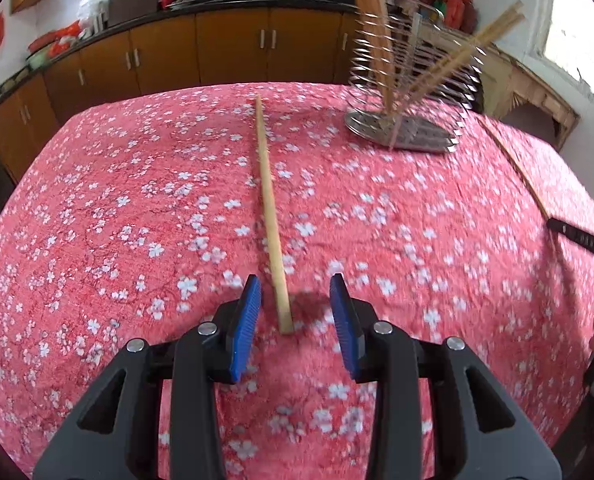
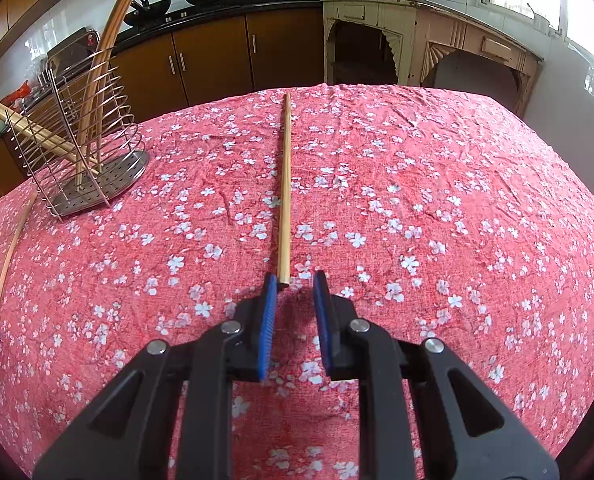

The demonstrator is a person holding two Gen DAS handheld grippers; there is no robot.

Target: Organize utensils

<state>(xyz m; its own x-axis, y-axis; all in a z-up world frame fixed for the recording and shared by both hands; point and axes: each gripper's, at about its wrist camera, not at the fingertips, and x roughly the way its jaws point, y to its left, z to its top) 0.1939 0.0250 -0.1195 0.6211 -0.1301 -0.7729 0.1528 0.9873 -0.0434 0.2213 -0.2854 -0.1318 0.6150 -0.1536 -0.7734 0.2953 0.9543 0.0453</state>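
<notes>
Loose wooden chopsticks lie on the red floral tablecloth. One chopstick (image 1: 269, 208) runs away from my left gripper (image 1: 295, 286), which is open with the stick's near end between its blue pads. Another chopstick (image 2: 285, 184) runs away from my right gripper (image 2: 295, 282), also open, its near end just inside the pads beside the left pad. A wire utensil rack (image 1: 405, 92) holding several chopsticks stands at the back right of the left wrist view and at the left of the right wrist view (image 2: 85, 148). Each gripper's chopstick shows in the other view, at right (image 1: 513, 168) and at left (image 2: 13, 252).
The tablecloth (image 2: 437, 220) covers the whole table. Brown kitchen cabinets (image 1: 233, 48) and a dark counter with woks stand behind it. A pale wooden sideboard (image 2: 429, 36) stands at the back right. The right gripper shows at the right edge of the left view (image 1: 593, 272).
</notes>
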